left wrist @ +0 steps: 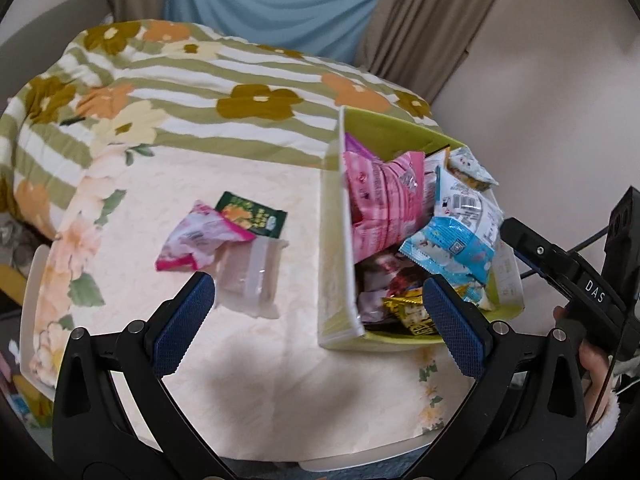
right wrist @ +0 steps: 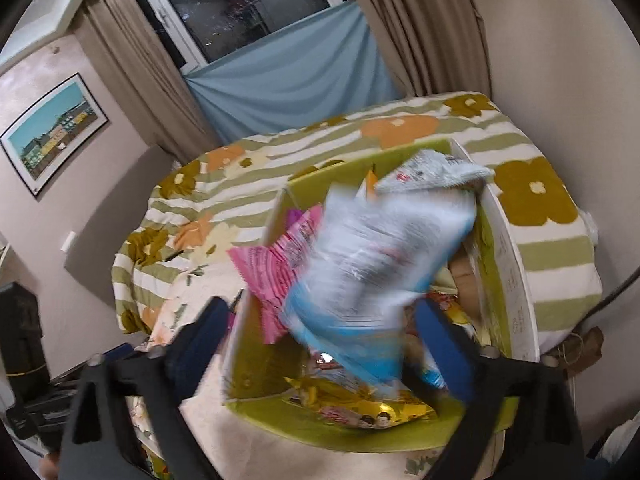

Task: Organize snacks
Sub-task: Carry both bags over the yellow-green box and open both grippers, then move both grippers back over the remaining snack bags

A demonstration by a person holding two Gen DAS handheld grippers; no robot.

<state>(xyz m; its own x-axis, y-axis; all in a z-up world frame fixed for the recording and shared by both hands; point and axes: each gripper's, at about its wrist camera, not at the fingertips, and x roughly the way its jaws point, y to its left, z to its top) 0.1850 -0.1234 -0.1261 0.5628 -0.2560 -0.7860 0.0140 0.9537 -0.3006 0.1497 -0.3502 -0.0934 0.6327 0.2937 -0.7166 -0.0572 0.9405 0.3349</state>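
Note:
A green box (left wrist: 335, 264) full of snack packets stands on the right of the table; it also shows in the right wrist view (right wrist: 264, 364). Three packets lie on the cloth left of it: a pink one (left wrist: 196, 240), a dark green one (left wrist: 252, 214) and a clear white one (left wrist: 252, 276). My left gripper (left wrist: 316, 320) is open and empty above the table, just short of them. My right gripper (right wrist: 320, 344) is open over the box, and a blurred blue-and-white packet (right wrist: 372, 264) lies between its fingers on the pile. That packet shows in the left wrist view (left wrist: 456, 244).
The table has a pale floral cloth (left wrist: 256, 360). A bed with a striped floral quilt (left wrist: 180, 80) lies behind it. A wall (left wrist: 540, 100) is at the right, and curtains (right wrist: 420, 20) and a window behind.

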